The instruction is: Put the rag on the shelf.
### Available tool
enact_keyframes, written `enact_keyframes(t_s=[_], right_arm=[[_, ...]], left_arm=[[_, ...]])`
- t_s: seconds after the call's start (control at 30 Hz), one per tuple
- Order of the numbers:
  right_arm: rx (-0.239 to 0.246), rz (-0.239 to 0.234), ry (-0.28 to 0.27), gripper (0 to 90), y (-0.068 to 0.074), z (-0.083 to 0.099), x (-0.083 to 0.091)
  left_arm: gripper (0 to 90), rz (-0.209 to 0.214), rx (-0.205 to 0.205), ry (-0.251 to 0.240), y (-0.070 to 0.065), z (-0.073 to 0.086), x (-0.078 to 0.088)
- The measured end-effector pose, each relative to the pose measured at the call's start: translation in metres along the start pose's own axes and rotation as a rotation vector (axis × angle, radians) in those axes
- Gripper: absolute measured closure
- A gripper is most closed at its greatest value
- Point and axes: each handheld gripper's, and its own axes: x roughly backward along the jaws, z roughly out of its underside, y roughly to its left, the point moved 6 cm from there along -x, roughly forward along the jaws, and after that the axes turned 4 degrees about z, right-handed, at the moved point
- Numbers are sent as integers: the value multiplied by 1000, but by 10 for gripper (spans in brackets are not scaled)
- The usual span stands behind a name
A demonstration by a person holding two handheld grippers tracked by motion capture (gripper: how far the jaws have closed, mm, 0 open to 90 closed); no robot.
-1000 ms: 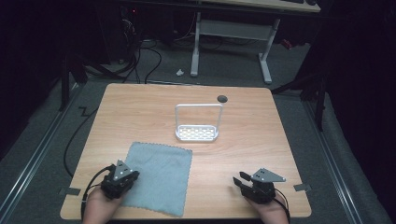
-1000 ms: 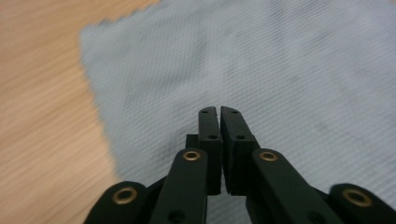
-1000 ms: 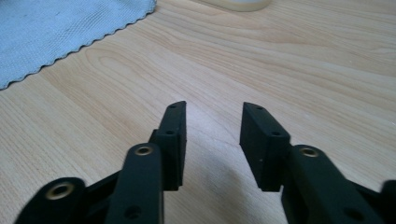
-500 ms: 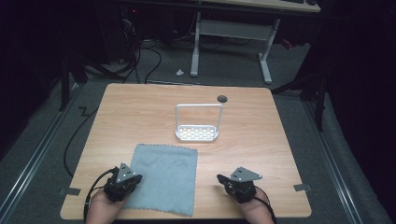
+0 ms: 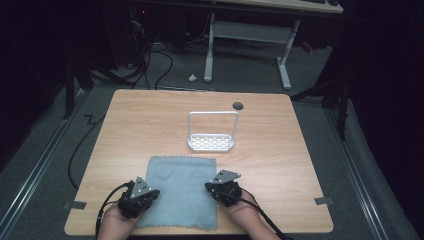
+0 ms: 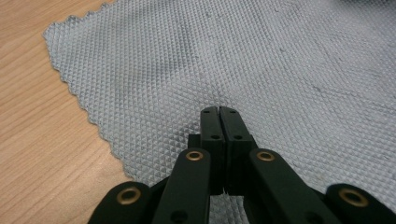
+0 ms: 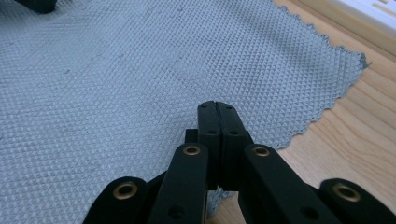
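A grey textured cloth [image 5: 180, 190] lies flat on the wooden table [image 5: 280, 150] near its front edge. My left gripper [image 5: 137, 197] rests over the cloth's left edge, and my right gripper [image 5: 225, 187] over its right edge. In the left gripper view the jaws [image 6: 219, 109] are pressed together just above the cloth [image 6: 280, 70], with nothing seen between them. The right gripper [image 7: 217, 105] is likewise shut above the cloth [image 7: 116, 84], close to its zigzag edge.
A small white rack [image 5: 211, 142] with an upright wire frame stands behind the cloth at mid-table. A dark round hole [image 5: 238, 105] sits near the far edge. Beyond the table are cables and a white desk frame [image 5: 245, 35].
Both grippers have moved inward onto the cloth, the right one furthest, from the bare wood at the right. The cloth has shifted slightly right and now lies squarer.
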Motion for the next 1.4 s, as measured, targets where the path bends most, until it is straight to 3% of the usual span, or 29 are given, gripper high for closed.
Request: enact_keyframes(t_s=[0.13, 0.2, 0.23, 0.3, 0.53, 0.7, 0.9, 0.93, 0.97, 1.0, 1.03, 1.07, 1.1, 1.23, 1.33, 1.4], right_arm=[[0, 4, 2, 900, -3, 5, 6], [-5, 13, 3, 900, -8, 15, 14], [-5, 13, 3, 900, -8, 15, 14], [-15, 28, 0, 900, -17, 27, 26], [-58, 52, 5, 900, -38, 59, 57], [-66, 43, -2, 900, -36, 71, 70], [-29, 30, 6, 883, -26, 76, 77], [-29, 30, 6, 883, -26, 76, 77], [-43, 23, -33, 882, -27, 72, 80], [-53, 30, -49, 881, -28, 70, 82], [-53, 30, -49, 881, -28, 70, 82], [-66, 41, -72, 881, -32, 68, 84], [-66, 41, -72, 881, -32, 68, 84], [-70, 46, -87, 874, -36, 67, 86], [-74, 41, -90, 868, -39, 69, 86], [-75, 41, -89, 862, -41, 70, 87]], left_arm=[[885, 30, 8, -7, -5, -2, -3], [880, 78, 14, -15, -17, -6, -8], [880, 78, 14, -15, -17, -6, -8], [880, 116, 11, -20, -28, -10, -14], [879, 204, -91, -21, -71, -24, -31], [878, 252, -96, -6, -83, -21, -29], [846, 276, -99, 12, -86, -17, -23], [846, 272, -92, 7, -84, -17, -22], [829, 258, -88, -6, -80, -18, -21], [817, 221, -50, -53, -69, -21, -17], [797, 221, -50, -53, -69, -21, -17], [768, 151, 4, -109, -51, -24, -15], [751, 151, 4, -109, -51, -24, -15], [732, 58, 145, -146, -16, -30, -21], [712, -7, 165, -136, -3, -36, -32], [685, -25, 179, -144, 1, -43, -40]])
